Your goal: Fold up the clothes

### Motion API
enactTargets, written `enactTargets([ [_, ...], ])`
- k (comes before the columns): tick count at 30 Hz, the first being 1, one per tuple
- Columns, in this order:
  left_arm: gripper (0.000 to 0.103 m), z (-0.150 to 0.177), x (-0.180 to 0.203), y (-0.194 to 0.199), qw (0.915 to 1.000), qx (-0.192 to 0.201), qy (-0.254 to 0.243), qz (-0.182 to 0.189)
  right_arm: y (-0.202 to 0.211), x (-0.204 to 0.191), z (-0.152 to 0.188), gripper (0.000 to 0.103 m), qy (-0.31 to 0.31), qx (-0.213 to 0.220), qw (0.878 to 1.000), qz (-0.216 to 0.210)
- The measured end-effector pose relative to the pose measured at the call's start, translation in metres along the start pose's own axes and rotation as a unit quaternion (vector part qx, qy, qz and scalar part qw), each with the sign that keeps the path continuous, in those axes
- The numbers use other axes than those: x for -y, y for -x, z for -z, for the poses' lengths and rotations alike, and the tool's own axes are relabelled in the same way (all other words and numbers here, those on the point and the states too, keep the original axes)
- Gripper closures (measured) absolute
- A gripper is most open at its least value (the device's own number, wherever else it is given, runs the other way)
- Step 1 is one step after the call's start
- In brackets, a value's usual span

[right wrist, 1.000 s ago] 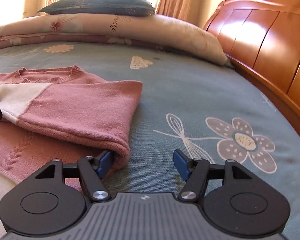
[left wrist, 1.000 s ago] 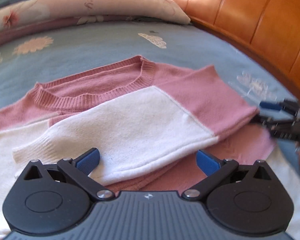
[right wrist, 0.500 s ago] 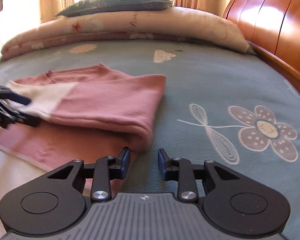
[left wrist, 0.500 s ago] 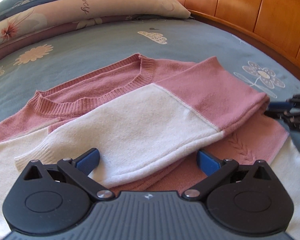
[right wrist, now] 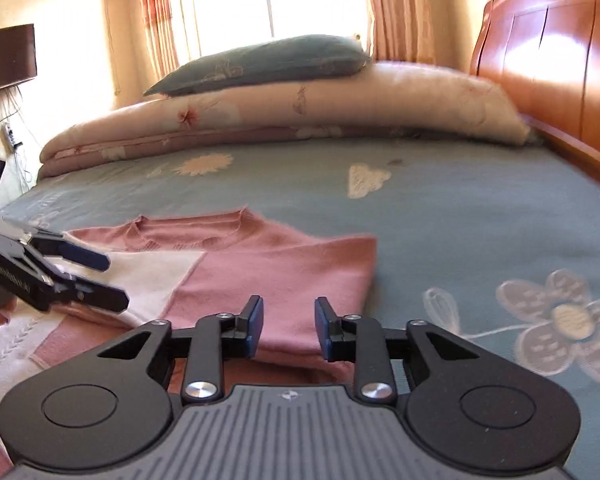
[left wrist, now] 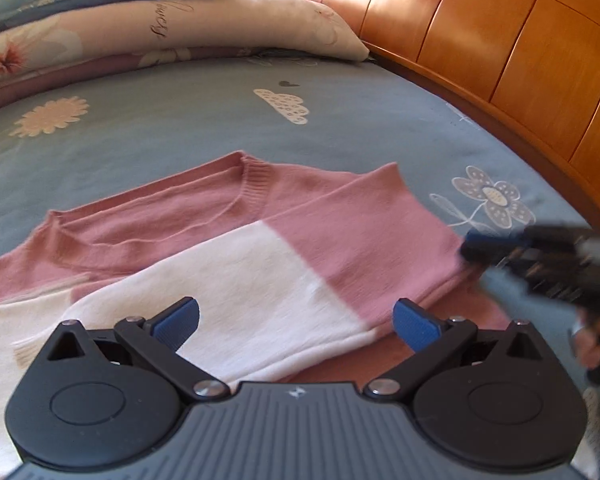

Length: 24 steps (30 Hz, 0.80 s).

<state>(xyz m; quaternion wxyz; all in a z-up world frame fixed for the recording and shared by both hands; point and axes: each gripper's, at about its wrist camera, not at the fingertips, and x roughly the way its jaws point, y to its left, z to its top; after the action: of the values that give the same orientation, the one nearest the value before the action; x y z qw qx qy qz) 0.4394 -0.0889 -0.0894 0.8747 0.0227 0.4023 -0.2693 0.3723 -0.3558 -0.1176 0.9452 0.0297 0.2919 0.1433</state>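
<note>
Bedroom, blue flowered bed (left wrist: 340,120): pink-and-white sweater (left wrist: 260,280) flat, sleeve folded across chest. Left gripper (left wrist: 296,320) wide open, empty, over the sleeve. Right gripper (right wrist: 288,328) part open, empty, at the folded edge. Pinch both layers; keep edges square.

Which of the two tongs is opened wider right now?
The left tongs, blue pads spread wide over the sweater's white sleeve; the right tongs show only a narrow gap.

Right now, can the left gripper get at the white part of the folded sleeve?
Probably yes. The left gripper is open just above the white sleeve part, and nothing lies between them; the right gripper is off at the pink fold.
</note>
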Motion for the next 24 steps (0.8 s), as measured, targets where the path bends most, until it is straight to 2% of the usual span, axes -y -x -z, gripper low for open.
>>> enactTargets([
  [2, 0.001, -0.008, 0.006, -0.007, 0.9999, 0.001, 0.007, 0.012, -0.013, 0.007, 0.008, 0.085, -0.014, -0.038, 0.999, 0.019],
  [3, 0.001, -0.012, 0.009, -0.010, 0.9998, 0.001, 0.011, 0.018, -0.014, 0.012, 0.011, 0.085, -0.024, -0.039, 0.999, 0.019],
  [6, 0.001, -0.037, 0.026, -0.033, 0.9968, 0.002, 0.028, 0.075, -0.012, 0.019, 0.010, 0.085, -0.044, -0.040, 0.998, 0.005],
  [11, 0.001, -0.080, 0.056, -0.072, 0.9838, 0.004, 0.056, 0.170, -0.012, 0.019, 0.011, 0.085, -0.041, -0.037, 0.998, 0.001],
  [13, 0.001, -0.091, 0.064, -0.099, 0.9777, -0.010, 0.070, 0.198, -0.013, 0.018, 0.011, 0.085, -0.037, -0.035, 0.999, 0.002],
  [15, 0.001, -0.101, 0.070, -0.129, 0.9729, -0.025, 0.086, 0.214, -0.013, 0.019, 0.012, 0.085, -0.037, -0.034, 0.999, 0.000],
  [18, 0.001, -0.107, 0.068, -0.171, 0.9680, -0.054, 0.119, 0.214, -0.014, 0.024, 0.013, 0.085, -0.047, -0.032, 0.998, -0.009],
  [24, 0.001, -0.108, 0.068, -0.183, 0.9733, -0.026, 0.120, 0.194, -0.016, 0.025, 0.014, 0.085, -0.047, -0.029, 0.998, -0.009],
])
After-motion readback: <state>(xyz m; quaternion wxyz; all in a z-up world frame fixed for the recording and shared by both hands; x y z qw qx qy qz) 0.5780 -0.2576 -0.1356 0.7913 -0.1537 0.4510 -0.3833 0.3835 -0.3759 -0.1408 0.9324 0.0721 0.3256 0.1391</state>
